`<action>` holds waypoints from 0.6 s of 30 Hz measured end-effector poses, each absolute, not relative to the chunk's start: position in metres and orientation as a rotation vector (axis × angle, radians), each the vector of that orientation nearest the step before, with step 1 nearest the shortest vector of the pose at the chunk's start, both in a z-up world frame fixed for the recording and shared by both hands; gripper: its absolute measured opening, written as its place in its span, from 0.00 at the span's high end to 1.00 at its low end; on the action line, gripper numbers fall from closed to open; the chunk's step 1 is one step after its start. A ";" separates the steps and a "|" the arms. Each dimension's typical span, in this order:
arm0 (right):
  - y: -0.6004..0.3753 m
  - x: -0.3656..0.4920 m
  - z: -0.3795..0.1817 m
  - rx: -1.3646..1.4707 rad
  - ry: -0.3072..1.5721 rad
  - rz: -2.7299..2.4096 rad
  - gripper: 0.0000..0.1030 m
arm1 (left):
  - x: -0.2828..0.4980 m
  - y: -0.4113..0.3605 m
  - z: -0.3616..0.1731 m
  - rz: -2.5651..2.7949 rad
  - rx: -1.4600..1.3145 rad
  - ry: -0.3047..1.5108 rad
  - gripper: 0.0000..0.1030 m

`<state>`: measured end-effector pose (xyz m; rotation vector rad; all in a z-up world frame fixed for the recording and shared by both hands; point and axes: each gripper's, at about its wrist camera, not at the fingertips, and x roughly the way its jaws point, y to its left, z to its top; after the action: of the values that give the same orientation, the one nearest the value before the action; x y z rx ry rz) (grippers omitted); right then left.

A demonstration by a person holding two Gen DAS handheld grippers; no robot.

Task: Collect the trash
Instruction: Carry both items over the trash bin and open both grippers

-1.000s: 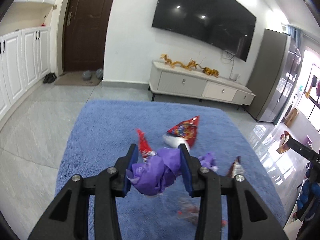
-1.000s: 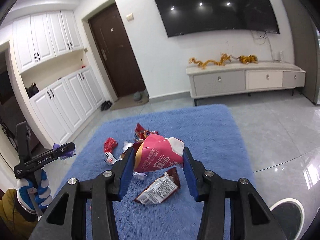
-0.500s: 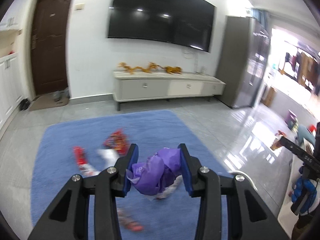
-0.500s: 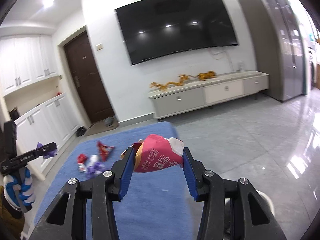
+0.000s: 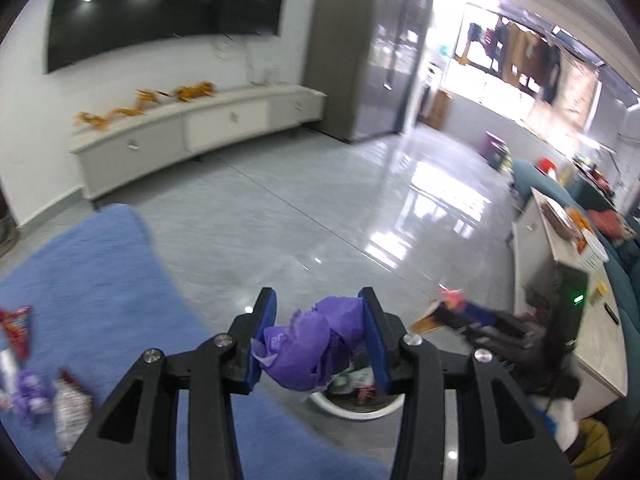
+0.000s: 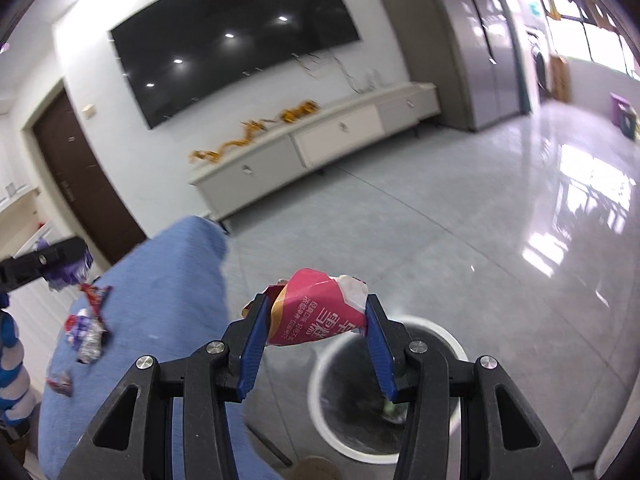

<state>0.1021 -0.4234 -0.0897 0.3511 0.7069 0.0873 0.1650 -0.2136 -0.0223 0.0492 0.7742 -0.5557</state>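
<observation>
A: Purple, crumpled and thin: the purple wrapper [image 5: 316, 346] sits between the pads of the left gripper [image 5: 320, 340], right over the white bin [image 5: 356, 408] that already has scraps in it. The jaws are easing apart, though the wad still spans the narrow gap.

B: So it should fall with little help?

A: Likely. It looks feather-light and soft, springy enough to cling to one pad, so a wider spread may be needed. Any grip belongs on the bunched middle, not a loose flap.

B: And the other side?

A: The right gripper [image 6: 314, 334] pinches the pink snack bag [image 6: 316, 312] across its folded body, jaws narrow around it, above the bin's near rim. Stiffer foil, slick, probably empty; it could slide out sideways.

B: What remains?

A: Several wrappers [image 6: 88, 330] lie on the blue rug [image 6: 160, 300], beside the bin on the grey tile floor [image 5: 300, 200].
</observation>
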 end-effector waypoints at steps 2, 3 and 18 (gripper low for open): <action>-0.433 0.106 -0.103 0.361 0.734 0.068 0.57 | 0.174 -0.238 -0.031 -0.582 0.046 0.797 0.59; -0.438 0.107 -0.109 0.368 0.747 0.059 0.55 | 0.177 -0.245 -0.035 -0.594 0.045 0.809 0.58; -0.470 0.102 -0.145 0.440 0.802 -0.020 0.38 | 0.200 -0.289 -0.062 -0.642 0.014 0.881 0.39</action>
<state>0.1017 -0.4696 -0.1445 0.4401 0.8017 -0.0200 0.2004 -0.2889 -0.0619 0.0144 0.8808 -0.6424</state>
